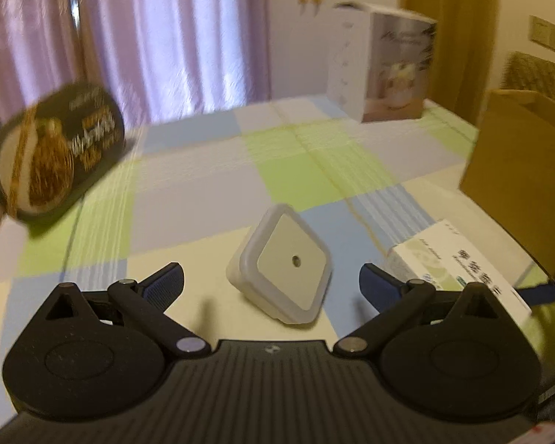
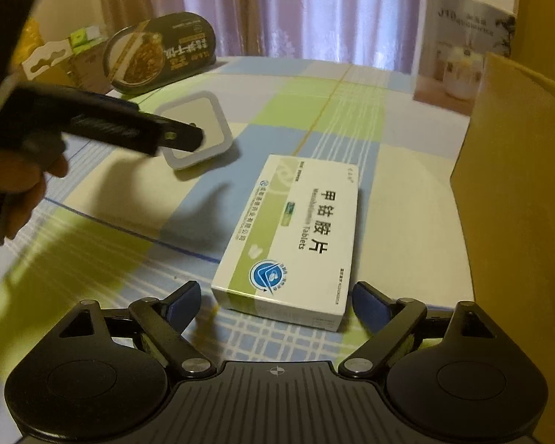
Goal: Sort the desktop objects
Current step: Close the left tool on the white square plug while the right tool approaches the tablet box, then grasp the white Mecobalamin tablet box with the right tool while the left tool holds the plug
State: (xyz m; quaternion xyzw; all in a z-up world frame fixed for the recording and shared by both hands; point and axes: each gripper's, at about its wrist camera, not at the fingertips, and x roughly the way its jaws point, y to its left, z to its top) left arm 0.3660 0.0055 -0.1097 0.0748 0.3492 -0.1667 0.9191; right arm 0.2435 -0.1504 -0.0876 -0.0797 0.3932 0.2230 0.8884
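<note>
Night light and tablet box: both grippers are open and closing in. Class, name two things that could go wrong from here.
1. The night light sits tilted on an edge; a jaw of the left gripper could tip or push it away.
2. The tablet box looks nearly as wide as the right gripper's open jaws, so one might push it instead.

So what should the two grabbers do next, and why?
Probably ease forward and close. The left gripper is open with the white square night light between its fingers, not touching. The right gripper is open around the near end of the tablet box. Both things lie on the checked tablecloth, not yet gripped.
</note>
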